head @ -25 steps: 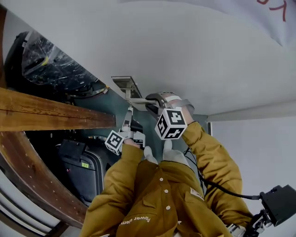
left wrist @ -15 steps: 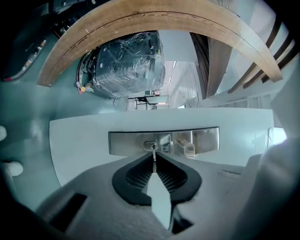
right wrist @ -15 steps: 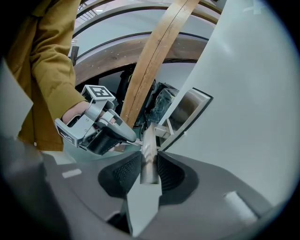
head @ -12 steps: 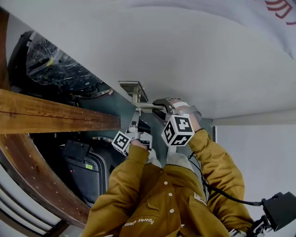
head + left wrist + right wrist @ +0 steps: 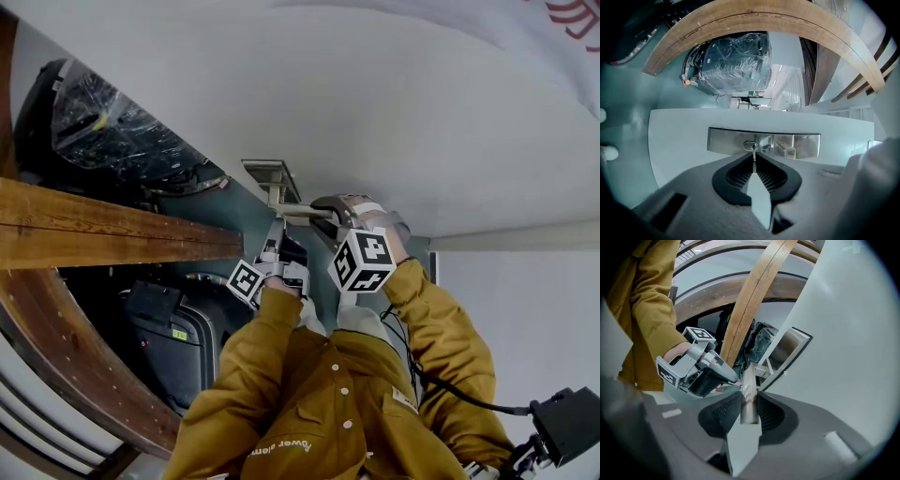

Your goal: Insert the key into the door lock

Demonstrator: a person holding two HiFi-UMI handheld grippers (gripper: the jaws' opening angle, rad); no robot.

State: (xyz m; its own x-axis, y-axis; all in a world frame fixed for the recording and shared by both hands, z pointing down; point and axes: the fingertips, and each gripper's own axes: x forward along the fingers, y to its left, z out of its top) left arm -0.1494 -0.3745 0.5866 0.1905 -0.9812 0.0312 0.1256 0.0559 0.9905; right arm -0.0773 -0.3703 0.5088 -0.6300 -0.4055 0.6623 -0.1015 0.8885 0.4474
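Note:
A silver lock plate [image 5: 272,172] sits on the white door [image 5: 403,112]. In the left gripper view the plate [image 5: 787,143] carries a keyhole [image 5: 750,146]. The thin metal key [image 5: 753,154] has its tip in that keyhole, and my left gripper [image 5: 754,165] is shut on the key's other end. From the head view the left gripper [image 5: 273,251] points at the plate. My right gripper [image 5: 323,210] is shut on the silver door handle [image 5: 749,399], whose lever runs between its pads. The right gripper view shows the left gripper [image 5: 696,366] just beside the handle.
A thick wooden beam [image 5: 103,225] crosses left of the door. Behind it sits a dark machine wrapped in plastic film [image 5: 103,131], and lower down a black case [image 5: 169,337]. The person's mustard jacket [image 5: 328,403] fills the bottom. A black box on a cable [image 5: 572,422] hangs at lower right.
The left gripper has rolled a little about its own line with the key at the lock. The right gripper has kept still on the handle. The head view shifted slightly.

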